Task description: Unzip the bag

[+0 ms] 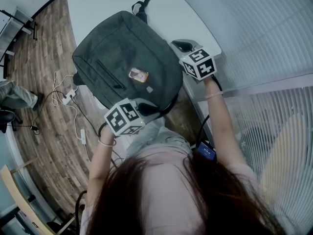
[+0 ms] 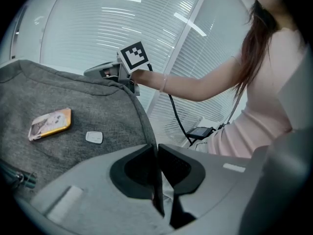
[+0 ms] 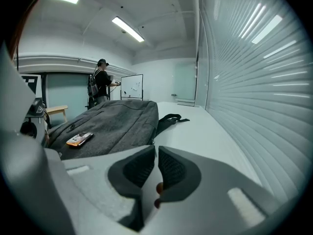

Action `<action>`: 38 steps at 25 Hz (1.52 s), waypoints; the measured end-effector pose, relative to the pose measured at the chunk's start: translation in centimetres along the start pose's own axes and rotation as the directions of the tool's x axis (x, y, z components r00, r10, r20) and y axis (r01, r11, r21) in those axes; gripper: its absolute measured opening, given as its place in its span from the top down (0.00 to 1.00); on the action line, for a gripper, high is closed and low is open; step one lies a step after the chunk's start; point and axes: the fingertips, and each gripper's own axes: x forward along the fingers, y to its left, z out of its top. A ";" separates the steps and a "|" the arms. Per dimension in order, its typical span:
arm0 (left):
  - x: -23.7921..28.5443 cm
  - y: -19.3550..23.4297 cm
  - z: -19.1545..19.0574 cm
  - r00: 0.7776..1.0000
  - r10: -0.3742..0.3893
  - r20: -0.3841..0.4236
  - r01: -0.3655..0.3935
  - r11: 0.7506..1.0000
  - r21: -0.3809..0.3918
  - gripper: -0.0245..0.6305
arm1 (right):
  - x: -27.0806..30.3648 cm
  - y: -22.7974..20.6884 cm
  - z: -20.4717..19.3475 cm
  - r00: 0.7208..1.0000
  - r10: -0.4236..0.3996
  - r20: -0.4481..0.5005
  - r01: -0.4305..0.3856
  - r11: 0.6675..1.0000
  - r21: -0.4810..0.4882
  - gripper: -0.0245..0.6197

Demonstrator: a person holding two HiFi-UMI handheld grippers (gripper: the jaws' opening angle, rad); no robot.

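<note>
**White table, grey bag pinned at two edges**

White table (image 1: 161, 4) carries the grey bag (image 1: 117, 58) lying flat at its near end, above a wooden floor (image 1: 39, 82). The bag's strap (image 1: 141, 6) trails at 12 o'clock and an orange tag (image 1: 138, 75) sits just past its middle.

From the bag's middle in the head view, the left gripper (image 2: 156, 148) is at about 5 o'clock. Its jaws are nearly together, pinching the bag's dark edge seam. That grip looks meant to anchor the fabric so the zipper has something to pull against.

At about 3 o'clock, the right gripper (image 3: 156, 153) is at the bag's side. Its jaws are drawn narrow around a small brown piece (image 3: 159, 187) low in the gap. It is probably the zipper pull, though too little shows to be sure. No opened stretch of zipper shows.
</note>
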 end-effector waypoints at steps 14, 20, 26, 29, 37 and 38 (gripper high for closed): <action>-2.3 -0.7 1.1 0.991 0.073 0.109 -0.080 0.995 0.055 0.88 | -4.1 1.8 1.7 0.989 -0.103 0.108 0.095 0.992 0.081 0.94; -4.4 -0.4 1.1 0.972 0.162 0.171 -0.170 0.985 0.035 0.88 | -6.4 3.8 3.0 0.976 -0.141 0.167 0.132 0.989 0.065 0.95; -7.0 0.4 1.4 0.921 0.279 0.271 -0.281 0.959 -0.031 0.88 | -8.5 6.5 3.8 0.961 -0.173 0.217 0.163 0.985 0.062 0.95; -8.7 0.6 1.9 0.874 0.351 0.335 -0.347 0.935 -0.075 0.90 | -9.6 8.3 4.0 0.955 -0.177 0.236 0.168 0.984 0.058 0.95; -13.2 0.5 3.8 0.733 0.479 0.484 -0.441 0.875 -0.198 0.94 | -12.3 12.1 5.7 0.923 -0.212 0.322 0.215 0.976 0.024 0.96; -13.7 0.5 3.9 0.712 0.497 0.496 -0.457 0.864 -0.210 0.94 | -12.5 12.4 5.9 0.921 -0.214 0.326 0.217 0.976 0.027 0.96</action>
